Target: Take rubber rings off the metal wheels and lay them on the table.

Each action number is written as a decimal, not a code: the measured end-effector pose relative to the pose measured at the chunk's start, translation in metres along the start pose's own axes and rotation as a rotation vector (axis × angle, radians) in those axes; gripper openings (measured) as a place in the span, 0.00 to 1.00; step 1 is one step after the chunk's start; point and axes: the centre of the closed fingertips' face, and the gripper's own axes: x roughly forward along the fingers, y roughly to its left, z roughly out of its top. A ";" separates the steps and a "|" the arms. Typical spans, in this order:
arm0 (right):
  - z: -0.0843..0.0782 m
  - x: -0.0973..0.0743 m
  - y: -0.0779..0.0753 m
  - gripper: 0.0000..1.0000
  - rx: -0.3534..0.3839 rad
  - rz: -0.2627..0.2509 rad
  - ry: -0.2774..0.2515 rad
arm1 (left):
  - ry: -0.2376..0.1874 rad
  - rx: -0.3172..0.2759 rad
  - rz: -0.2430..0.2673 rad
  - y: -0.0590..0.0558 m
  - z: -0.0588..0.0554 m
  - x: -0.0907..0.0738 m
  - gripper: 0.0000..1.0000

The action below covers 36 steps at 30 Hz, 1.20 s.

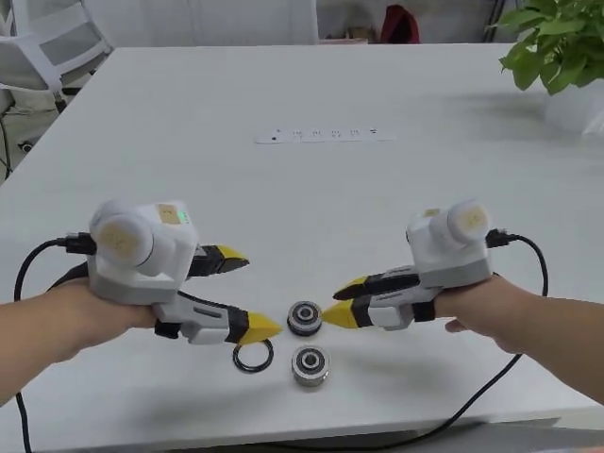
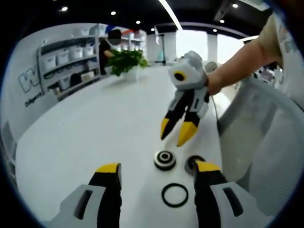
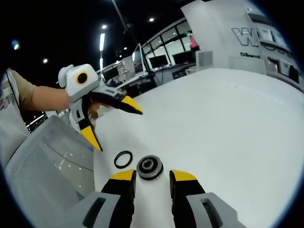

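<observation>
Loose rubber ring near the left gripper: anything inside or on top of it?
Bare table shows inside the rubber ring, and nothing lies on it. In the head view the left gripper hangs over its far edge, hiding that bit; beneath the ring cannot be seen.

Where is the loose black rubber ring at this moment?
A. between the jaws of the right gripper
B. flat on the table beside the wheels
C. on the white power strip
B: the rubber ring lies flat on the table, just left of the nearer metal wheel.
</observation>
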 end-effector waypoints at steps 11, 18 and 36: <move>-0.010 0.007 0.001 0.27 -0.055 0.004 0.035 | 0.019 0.004 -0.021 -0.004 -0.003 0.016 0.58; -0.014 0.012 0.002 0.26 -0.084 0.009 0.053 | 0.036 -0.001 -0.035 -0.007 -0.007 0.027 0.53; -0.018 0.022 0.002 0.21 -0.143 0.015 0.071 | 0.068 0.008 -0.073 -0.015 -0.013 0.051 0.40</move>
